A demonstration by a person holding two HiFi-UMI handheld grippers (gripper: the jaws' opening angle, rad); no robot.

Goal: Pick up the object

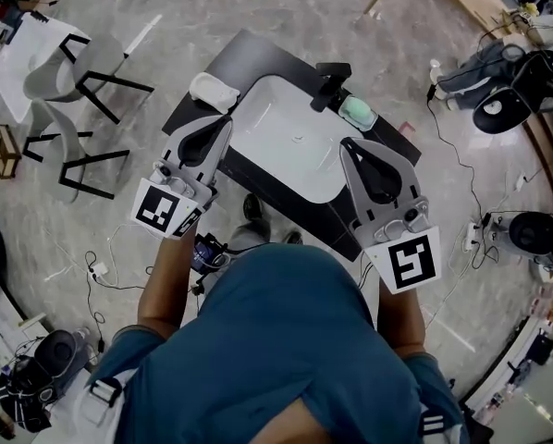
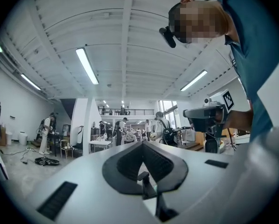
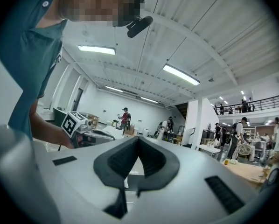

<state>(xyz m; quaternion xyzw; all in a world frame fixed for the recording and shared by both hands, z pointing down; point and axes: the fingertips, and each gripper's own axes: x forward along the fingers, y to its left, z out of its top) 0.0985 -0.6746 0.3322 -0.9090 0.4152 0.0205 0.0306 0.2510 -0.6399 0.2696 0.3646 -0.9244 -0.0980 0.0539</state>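
Note:
A black table [image 1: 258,54] carries a white basin [image 1: 286,141] with a black tap [image 1: 330,83] at its far edge. A pale green, rounded object [image 1: 357,112] lies beside the tap, and a white rounded object [image 1: 212,91] sits at the basin's far left. My left gripper [image 1: 223,124] hangs over the basin's left rim and my right gripper [image 1: 348,143] over its right side. Both are shut and hold nothing. The two gripper views look out over the room, not at the table: left gripper [image 2: 142,143], right gripper [image 3: 138,138].
White chairs with black legs [image 1: 68,72] stand to the left on the marbled floor. Cables and equipment [image 1: 508,81] lie at the right, and bags [image 1: 36,377] at the lower left. Several people and tables show far off in the hall [image 2: 123,132].

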